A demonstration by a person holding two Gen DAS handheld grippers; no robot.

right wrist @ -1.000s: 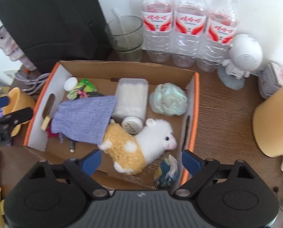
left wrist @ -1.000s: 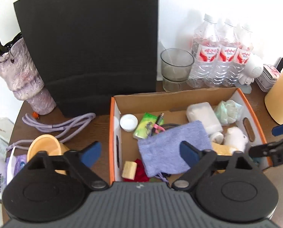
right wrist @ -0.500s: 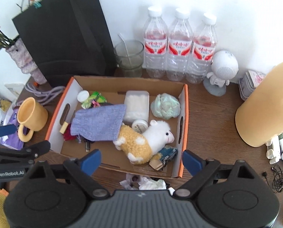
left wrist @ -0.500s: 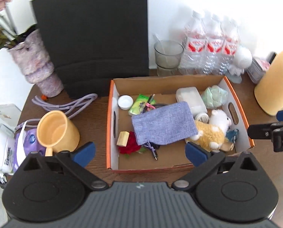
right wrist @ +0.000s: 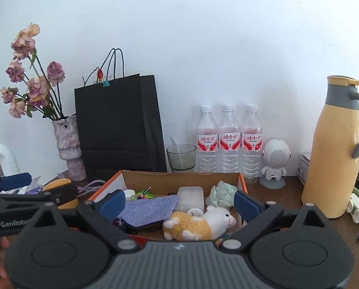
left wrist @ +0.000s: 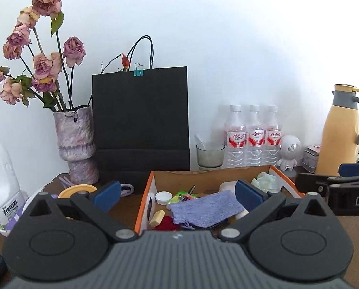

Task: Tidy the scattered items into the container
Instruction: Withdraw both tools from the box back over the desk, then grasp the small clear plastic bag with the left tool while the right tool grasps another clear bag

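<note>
The orange-edged cardboard box (left wrist: pixel 144 197) (right wrist: pixel 242 183) stands on the brown table in front of both grippers. It holds a blue cloth pouch (left wrist: pixel 203 207) (right wrist: pixel 148 207), a plush sheep (right wrist: pixel 198 224), a white plastic case (right wrist: pixel 190 197), a pale green bundle (right wrist: pixel 221 191), a white cap (left wrist: pixel 163 197), a green packet and a red item. My left gripper (left wrist: pixel 177 193) is open and empty, held back above the box's near side. My right gripper (right wrist: pixel 179 203) is open and empty, also near the box's front edge.
Behind the box stand a black paper bag (left wrist: pixel 141 120), a glass tumbler (left wrist: pixel 209 154), three water bottles (right wrist: pixel 227 139), a white robot speaker (right wrist: pixel 274 161) and a yellow thermos (right wrist: pixel 333 149). A vase of dried roses (left wrist: pixel 74 144), a yellow mug (left wrist: pixel 77 189) and a white jug (left wrist: pixel 0 180) stand left.
Both grippers have pulled back and tilted up from looking down into the box to a level view of the wall. Both stay open and empty.
</note>
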